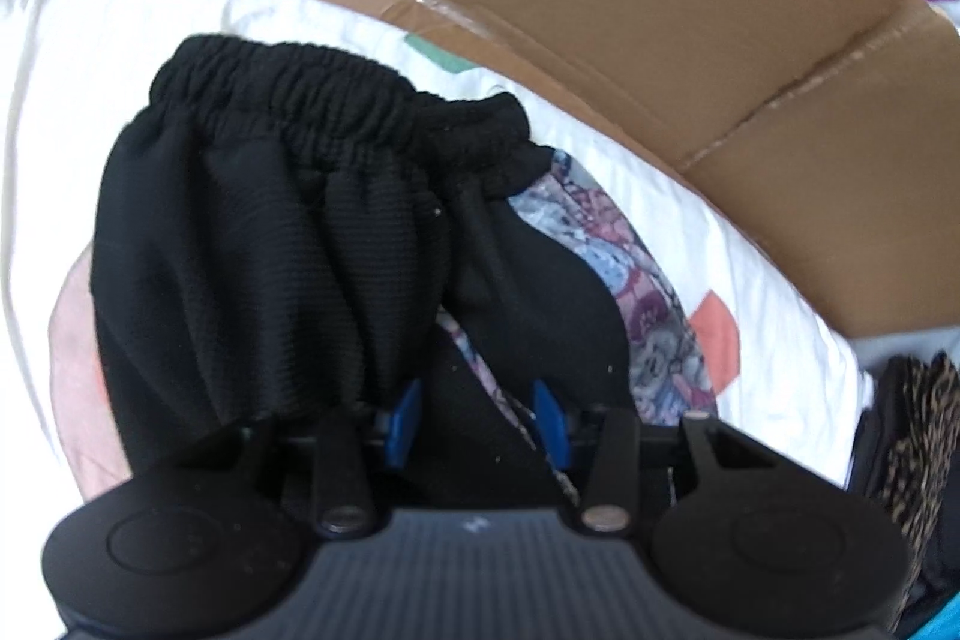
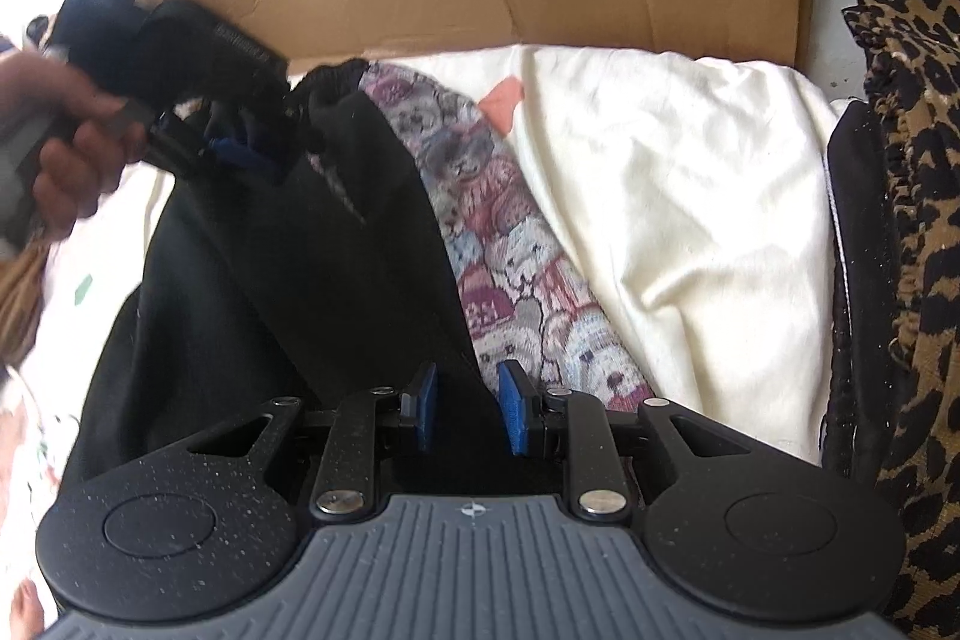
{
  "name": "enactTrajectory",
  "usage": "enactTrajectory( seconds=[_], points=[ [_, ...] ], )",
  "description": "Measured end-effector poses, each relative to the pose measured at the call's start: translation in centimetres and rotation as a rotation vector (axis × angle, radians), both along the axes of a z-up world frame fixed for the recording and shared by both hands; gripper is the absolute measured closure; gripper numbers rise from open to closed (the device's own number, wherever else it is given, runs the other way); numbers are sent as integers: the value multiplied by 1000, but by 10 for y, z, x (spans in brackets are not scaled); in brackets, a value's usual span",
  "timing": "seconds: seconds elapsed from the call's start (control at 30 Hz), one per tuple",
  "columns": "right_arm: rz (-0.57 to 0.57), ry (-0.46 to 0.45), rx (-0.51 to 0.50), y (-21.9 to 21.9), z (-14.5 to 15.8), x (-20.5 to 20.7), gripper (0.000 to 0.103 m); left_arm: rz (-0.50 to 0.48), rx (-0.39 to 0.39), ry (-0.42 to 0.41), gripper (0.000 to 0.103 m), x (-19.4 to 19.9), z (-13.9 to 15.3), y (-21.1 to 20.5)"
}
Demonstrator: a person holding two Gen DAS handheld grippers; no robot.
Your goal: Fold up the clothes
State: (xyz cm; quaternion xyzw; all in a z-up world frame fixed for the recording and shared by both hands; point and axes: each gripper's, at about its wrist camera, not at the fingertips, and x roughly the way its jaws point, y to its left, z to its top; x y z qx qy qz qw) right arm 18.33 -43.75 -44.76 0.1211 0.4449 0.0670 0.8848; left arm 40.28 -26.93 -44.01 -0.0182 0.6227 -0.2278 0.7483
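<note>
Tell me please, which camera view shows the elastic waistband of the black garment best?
The left wrist view. There the gathered elastic waistband runs across the middle of the picture, its ruffles plainly visible. The right wrist view shows only a small dark bunched bit of it, beside the left gripper.

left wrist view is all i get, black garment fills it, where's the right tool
Observer: The right tool sits low over the black garment, near its edge beside the teddy-bear print fabric.
Operator: is it gripping anything
Observer: No, its blue pads stand apart with black cloth showing in the gap.
Operator: and can you see my left tool from there
Observer: Yes, the left tool is up at the far end of the garment, held in a hand, cloth bunched at its tips.
Operator: what's off to the right
Observer: A leopard-print fabric lies beside the cream sheet.
</note>
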Motion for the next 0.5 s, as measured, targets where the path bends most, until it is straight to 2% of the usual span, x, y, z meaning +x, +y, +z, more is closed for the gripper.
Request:
enactTrajectory(
  seconds=[0.2, 0.4, 0.43, 0.47, 0.5],
  points=[
    [38, 2, 3, -4, -5, -3, 73, 55, 22, 18, 60, 5, -7, -9],
    [50, -12, -2, -6, -6, -7, 76, 64, 58, 15, 84, 8, -7, -8],
    [52, -15, -3, -6, -6, -8, 82, 65, 55, 18, 90, 8, -6, -7],
    [55, -17, -4, -6, -7, -9, 95, 66, 51, 22, 98, 8, -5, -6],
    [54, -21, -6, -7, -6, -9, 98, 69, 43, 26, 99, 8, -3, -5]
  ],
)
